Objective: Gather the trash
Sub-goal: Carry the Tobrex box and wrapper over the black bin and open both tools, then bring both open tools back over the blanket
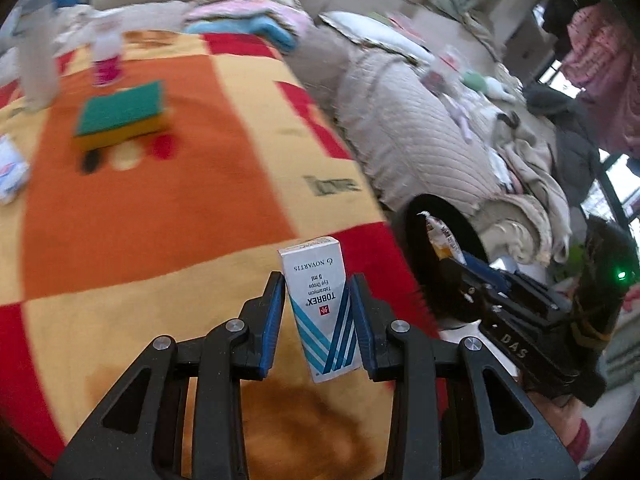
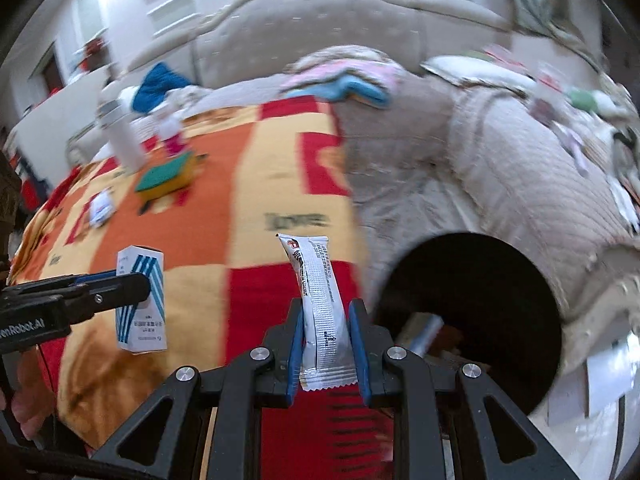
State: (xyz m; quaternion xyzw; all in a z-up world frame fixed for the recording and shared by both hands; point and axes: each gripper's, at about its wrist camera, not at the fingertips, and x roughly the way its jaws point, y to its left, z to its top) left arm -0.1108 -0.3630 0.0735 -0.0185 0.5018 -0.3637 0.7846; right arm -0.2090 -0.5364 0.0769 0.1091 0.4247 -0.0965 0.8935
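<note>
With left tool (image 1: pixel 318 320) pinching a white-and-blue cardboard eye-drops box (image 1: pixel 322 312) and right tool (image 2: pixel 326 340) pinching a white foil sachet (image 2: pixel 320 304) near the black round bin (image 2: pixel 472 312) at 3 o'clock, neither is dropped yet, and a crumpled white wrapper (image 2: pixel 100 208) waits at 10 o'clock on the bed.

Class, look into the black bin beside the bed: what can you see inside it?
Inside the black bin, a pale tube-like item and some brownish scraps lie near the front; the rest is too dark to see.
</note>
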